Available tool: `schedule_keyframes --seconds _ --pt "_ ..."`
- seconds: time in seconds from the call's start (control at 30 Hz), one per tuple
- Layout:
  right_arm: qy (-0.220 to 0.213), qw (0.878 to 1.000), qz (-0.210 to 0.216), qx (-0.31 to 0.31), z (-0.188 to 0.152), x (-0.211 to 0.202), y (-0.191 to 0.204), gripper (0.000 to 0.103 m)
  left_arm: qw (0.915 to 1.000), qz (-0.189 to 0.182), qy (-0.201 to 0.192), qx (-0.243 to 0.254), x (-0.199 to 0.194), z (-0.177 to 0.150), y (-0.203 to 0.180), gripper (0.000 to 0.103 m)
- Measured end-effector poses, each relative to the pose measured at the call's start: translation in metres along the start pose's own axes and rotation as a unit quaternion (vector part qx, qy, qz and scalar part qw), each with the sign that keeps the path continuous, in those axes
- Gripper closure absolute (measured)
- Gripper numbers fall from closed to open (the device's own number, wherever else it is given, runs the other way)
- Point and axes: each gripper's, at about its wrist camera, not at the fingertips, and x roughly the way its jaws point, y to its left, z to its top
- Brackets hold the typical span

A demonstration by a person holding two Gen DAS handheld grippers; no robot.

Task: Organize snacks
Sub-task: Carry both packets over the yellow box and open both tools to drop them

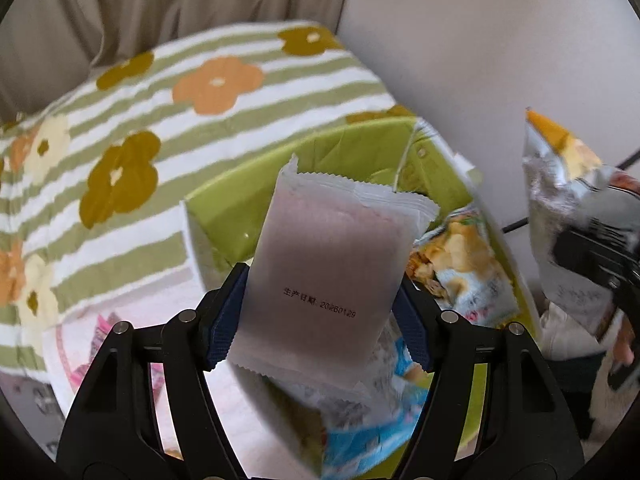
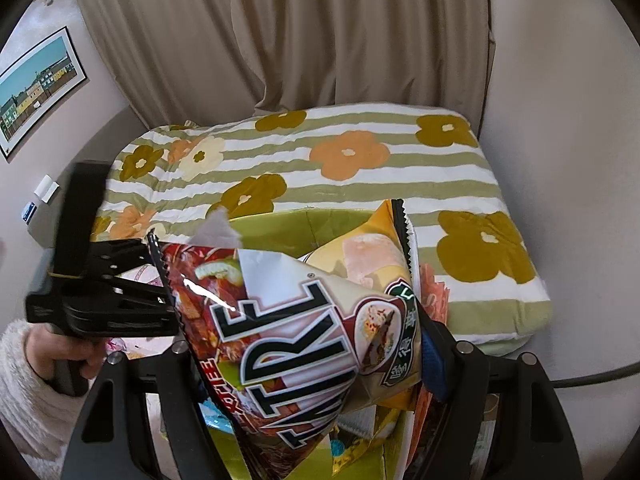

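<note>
Left gripper point(image 1: 320, 312) closed on frosted white sachet point(image 1: 324, 272), blue ribbed pads point(image 1: 224, 320) pressed against both long edges; sachet upright, slightly tilted, matte and translucent with serrated end seals and a printed date line on the face. Held above green box point(image 1: 248, 200), a glossy lime-coloured carton with open top, set on striped bedding point(image 1: 160, 120). Inside box, per left wrist view only: crumpled chip packet point(image 1: 460, 264) with blue-white and yellow print, plus blue printed packet point(image 1: 384, 408) lower down, blurred. Pink-white wrapper point(image 1: 100, 344) beside box at left, detail unclear. Right gripper point(image 2: 312, 344) clamped on large chip bag point(image 2: 304, 340), glossy foil, red-brown print with bold white letters, zigzag-cut top edge, creased and folded across the middle; bag over same green box point(image 2: 280, 224). Silver reverse of bag point(image 1: 568, 216) and dark right gripper point(image 1: 600, 256) seen at far right of left wrist view. Shown by right wrist view only: left gripper point(image 2: 160, 304) from the side, black body, in hand point(image 2: 72, 356) with fuzzy white sleeve; framed picture point(image 2: 36, 92) on wall at left; orange wrapper point(image 2: 434, 296) behind bag, partly hidden. Bedding quilted, green-white stripes with orange, olive and cream flowers. Beige curtain point(image 2: 300, 40) in soft vertical folds behind.
</note>
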Motion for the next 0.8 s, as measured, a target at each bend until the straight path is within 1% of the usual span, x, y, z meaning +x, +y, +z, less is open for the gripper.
schedule_keyframes --seconds 0.07,0.1,0.13,0.17,0.2,0.3,0.47,0.53,0.63,0.67,0.73,0.8 --pt "0.007 1.000 0.001 0.009 0.001 0.009 -0.006 0.030 0.9999 -0.004 0.011 -0.010 0.014 0.003 0.002 0.034" --pt "0.010 1.000 0.003 0.015 0.000 0.012 -0.009 0.030 0.9998 -0.005 0.015 -0.014 0.020 0.004 0.004 0.030" --pt "0.014 1.000 0.005 0.020 0.000 0.015 -0.011 0.030 0.9997 0.001 0.016 -0.015 0.024 0.005 0.004 0.018" --pt "0.019 1.000 0.008 0.024 0.000 0.018 -0.012 0.030 0.9998 0.006 0.014 -0.016 0.025 0.004 0.005 0.009" --pt "0.021 0.999 0.010 0.025 -0.001 0.020 -0.013 0.030 0.9997 0.015 0.009 -0.017 0.024 0.001 0.006 0.008" --pt "0.029 0.999 0.010 0.022 -0.002 0.028 -0.014 0.030 0.9994 0.028 0.004 -0.022 0.018 -0.010 0.008 0.008" --pt "0.039 0.999 0.005 0.012 -0.001 0.034 -0.009 0.029 0.9978 0.054 -0.016 -0.035 -0.002 -0.031 0.013 0.008" --pt "0.039 0.999 0.003 0.001 0.002 0.036 -0.004 0.029 0.9970 0.054 -0.032 -0.045 -0.015 -0.039 0.015 0.008" --pt "0.039 0.999 0.011 -0.013 0.005 0.037 0.006 0.029 0.9955 0.057 -0.047 -0.058 -0.030 -0.047 0.018 0.008" --pt "0.038 0.999 0.013 -0.019 0.006 0.038 0.010 0.027 0.9952 0.060 -0.049 -0.060 -0.033 -0.049 0.019 0.008" --pt "0.036 0.999 0.016 -0.029 0.007 0.039 0.015 0.019 0.9941 0.071 -0.052 -0.063 -0.039 -0.052 0.020 0.008" --pt "0.022 0.999 0.012 -0.042 0.004 0.036 0.022 0.010 0.9931 0.078 -0.056 -0.067 -0.044 -0.057 0.021 0.008"
